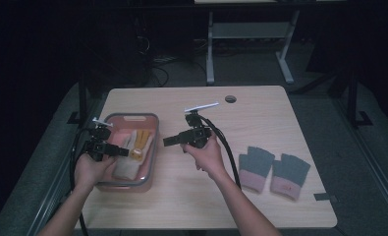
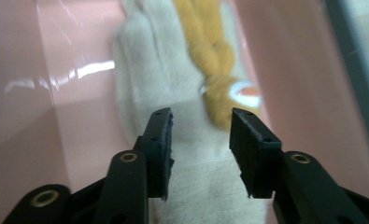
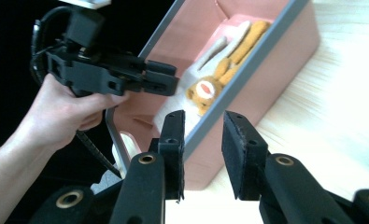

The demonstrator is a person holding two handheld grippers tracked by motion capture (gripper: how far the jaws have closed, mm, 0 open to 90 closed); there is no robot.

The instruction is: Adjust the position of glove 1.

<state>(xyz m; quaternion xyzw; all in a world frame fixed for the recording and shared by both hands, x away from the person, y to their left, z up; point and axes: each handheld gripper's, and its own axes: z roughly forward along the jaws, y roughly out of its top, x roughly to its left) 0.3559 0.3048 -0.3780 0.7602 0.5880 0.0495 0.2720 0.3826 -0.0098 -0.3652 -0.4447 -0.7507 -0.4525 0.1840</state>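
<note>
Desk [image 1: 260, 206], light wood, w/ a round cable hole [image 1: 230, 99] near its far edge. Pink bin [image 1: 150, 147] w/ grey rim sits at the desk's left edge, toward the near-left corner. Inside it: cream glove [image 2: 159, 84] lying flat along the bin floor, mustard-yellow glove [image 2: 210, 51] on top of/beside it, orange-white tag at its cuff; both also seen in the right gripper view, yellow glove [image 3: 229, 56] nearer that side's bin wall. L gripper [image 1: 114, 151] held by left hand [image 1: 89, 169] over the bin's left part, pointing across it; in the left gripper view its jaws stand apart, just above the cream glove, pads not pressing on it, nothing clamped. R gripper [image 1: 171, 140] in right hand [image 1: 207, 156] over bare desk just right of the bin, tips pointing at its right wall; jaws apart, empty, bin rim framed between them in its own view. Pair of grey fingerless gloves [image 1: 274, 169] w/ pink cuffs lies flat side by side near the desk's right edge, well apart from both grippers. Small dark strip [image 1: 325, 197] at the near-right corner.
</note>
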